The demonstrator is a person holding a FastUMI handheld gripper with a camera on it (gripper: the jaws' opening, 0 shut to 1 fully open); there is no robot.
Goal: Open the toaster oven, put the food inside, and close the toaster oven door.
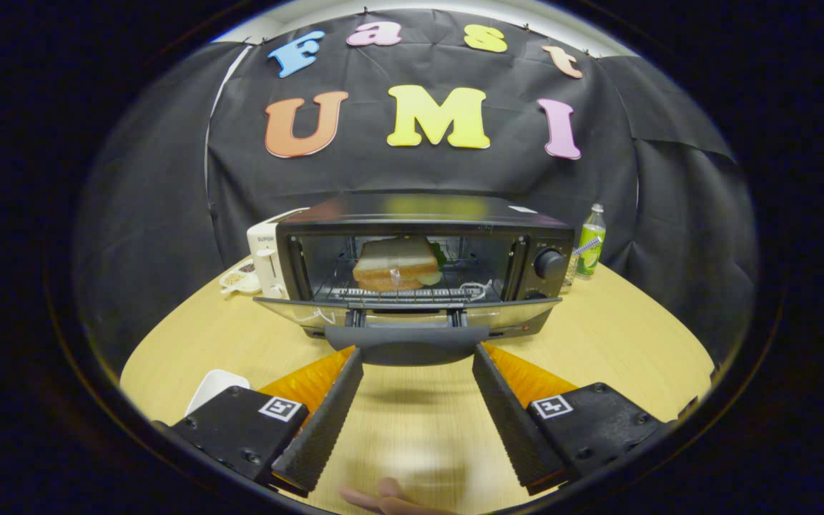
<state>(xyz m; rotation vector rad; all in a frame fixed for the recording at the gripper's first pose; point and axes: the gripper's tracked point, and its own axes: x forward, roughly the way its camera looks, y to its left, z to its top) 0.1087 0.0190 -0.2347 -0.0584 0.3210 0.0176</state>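
Toaster oven (423, 261) on wooden table (626, 336), door (406, 313) dropped open, sandwich (395, 265) on rack, gripper (418, 357) fingers spread, empty, tips at door handle (408, 352), white appliance (267, 261) half hidden behind oven, bottle (590, 243) beside it.

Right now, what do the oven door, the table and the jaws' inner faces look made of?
Oven door: glass, glossy, reflective, with a dark matte handle, probably plastic. Table: pale wood-grain, likely laminate. Gripper open; the jaws' faces look like black ribbed rubber or foam.
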